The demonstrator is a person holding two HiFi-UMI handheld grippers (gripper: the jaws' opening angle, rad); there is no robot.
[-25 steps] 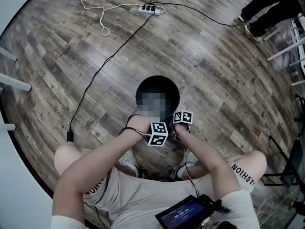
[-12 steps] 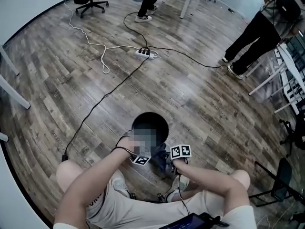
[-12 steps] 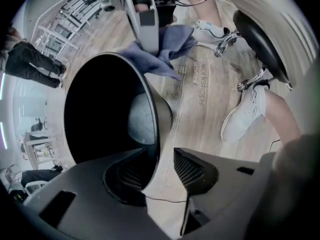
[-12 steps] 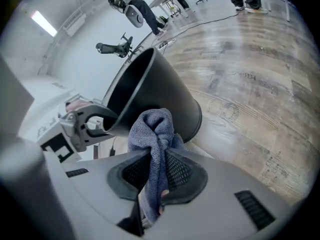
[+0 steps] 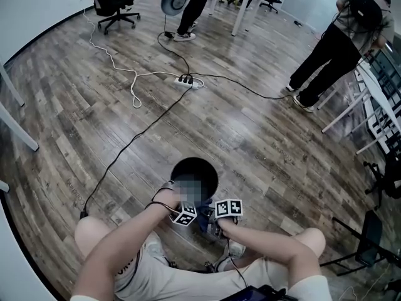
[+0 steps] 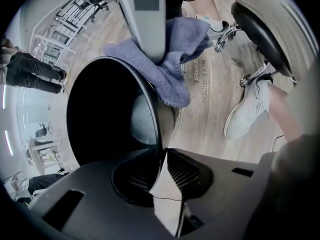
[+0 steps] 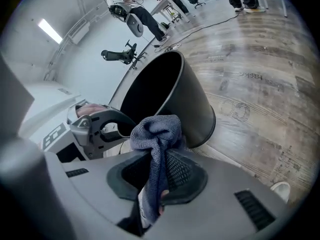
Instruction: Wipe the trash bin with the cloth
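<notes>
The black round trash bin stands on the wood floor between the person's knees. My left gripper is at its near rim. In the left gripper view the bin's thin rim runs in between the jaws of this gripper, which have just been closing and now clasp it. My right gripper is beside it, shut on a blue-grey cloth that bunches up over the jaws, just in front of the bin's outer wall. The cloth hangs next to the rim.
A power strip with black and white cables lies on the floor beyond the bin. Two people stand at the back, near an office chair and table legs. The person's white shoe and a stool base are close by.
The head view has tipped up, so the bin sits lower in frame. My right gripper has risen with the cloth. My left gripper has shifted a little along the near rim.
</notes>
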